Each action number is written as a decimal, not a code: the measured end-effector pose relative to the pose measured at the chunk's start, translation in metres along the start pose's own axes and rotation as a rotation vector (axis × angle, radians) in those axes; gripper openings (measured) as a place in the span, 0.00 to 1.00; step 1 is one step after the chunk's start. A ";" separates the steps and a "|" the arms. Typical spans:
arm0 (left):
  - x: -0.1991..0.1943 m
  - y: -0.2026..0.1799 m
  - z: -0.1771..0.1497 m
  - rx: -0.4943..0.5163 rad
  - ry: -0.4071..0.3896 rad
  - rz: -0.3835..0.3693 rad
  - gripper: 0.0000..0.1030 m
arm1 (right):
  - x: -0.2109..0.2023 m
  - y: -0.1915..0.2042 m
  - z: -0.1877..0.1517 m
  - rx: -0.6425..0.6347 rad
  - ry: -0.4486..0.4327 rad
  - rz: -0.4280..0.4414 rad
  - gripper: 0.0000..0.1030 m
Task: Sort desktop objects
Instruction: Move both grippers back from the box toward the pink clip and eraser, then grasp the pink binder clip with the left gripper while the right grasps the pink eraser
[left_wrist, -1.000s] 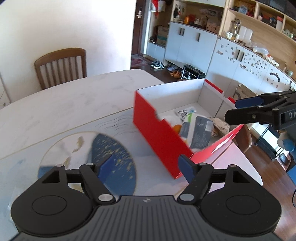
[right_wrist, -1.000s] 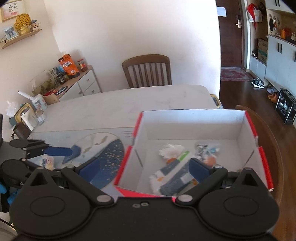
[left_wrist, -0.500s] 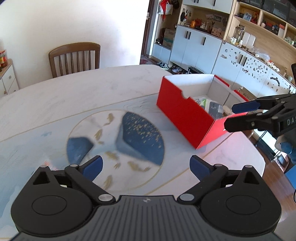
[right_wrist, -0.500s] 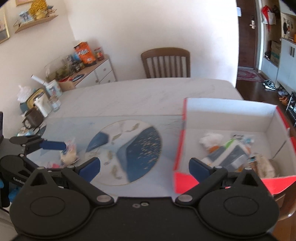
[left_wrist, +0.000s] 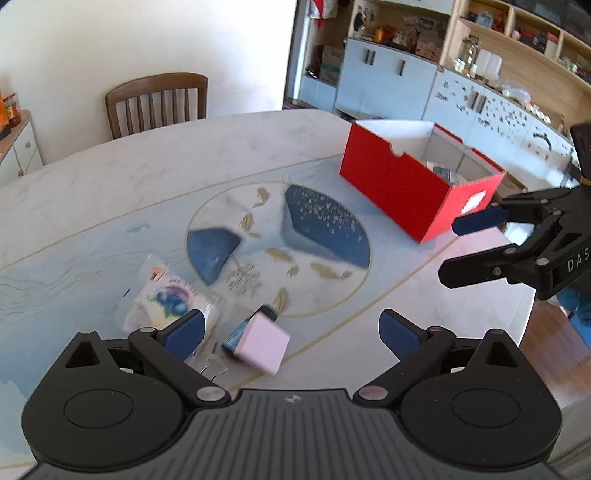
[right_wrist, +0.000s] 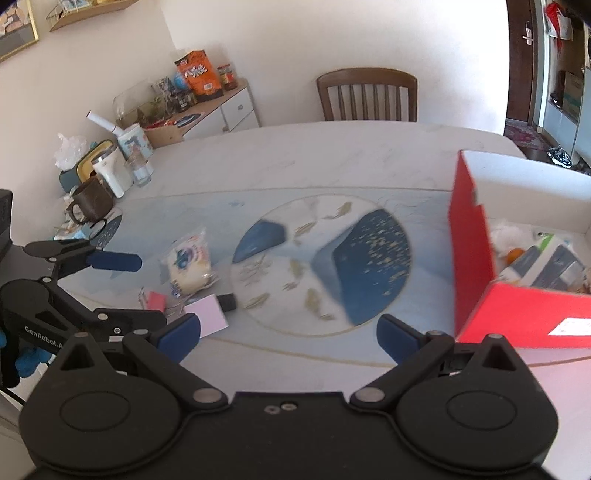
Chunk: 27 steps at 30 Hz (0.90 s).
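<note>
Left of the round fish motif (left_wrist: 277, 247) on the table (left_wrist: 147, 177), three loose things lie close together: a snack packet (left_wrist: 166, 299), a pink block (left_wrist: 262, 345) with a dark end, and, just beside them, a small red piece (right_wrist: 154, 301). The left gripper (left_wrist: 291, 328) hovers over the block and packet with its jaws wide apart and empty. The right gripper (right_wrist: 288, 332) hangs nearer the red box (right_wrist: 476, 273), which stands right of the motif, also spread wide and holding nothing.

The packet looks light, soft and crinkly, likely slippery film; pinching a sealed edge seems safest. The block looks light and stiff, best taken across its flat sides.

Only the right view shows the red piece and the box's contents; the left view shows the block's thickness.
</note>
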<state>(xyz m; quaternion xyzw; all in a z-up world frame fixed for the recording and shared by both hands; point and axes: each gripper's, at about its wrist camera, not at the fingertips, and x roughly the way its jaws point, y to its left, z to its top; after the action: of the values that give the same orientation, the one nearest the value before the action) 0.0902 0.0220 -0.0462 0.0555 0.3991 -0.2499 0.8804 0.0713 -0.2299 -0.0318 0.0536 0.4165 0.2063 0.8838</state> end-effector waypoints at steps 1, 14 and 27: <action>0.000 0.004 -0.004 0.009 0.006 -0.003 0.98 | 0.003 0.004 -0.002 -0.003 0.003 0.001 0.99; 0.008 0.036 -0.042 0.111 0.041 -0.003 0.98 | 0.040 0.052 -0.017 -0.031 0.053 -0.029 0.97; 0.031 0.066 -0.057 0.132 0.081 0.026 0.98 | 0.090 0.078 -0.016 -0.085 0.115 -0.036 0.92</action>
<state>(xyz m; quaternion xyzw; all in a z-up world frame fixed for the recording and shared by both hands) 0.1012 0.0843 -0.1142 0.1287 0.4164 -0.2620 0.8611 0.0848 -0.1230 -0.0856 -0.0035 0.4584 0.2106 0.8634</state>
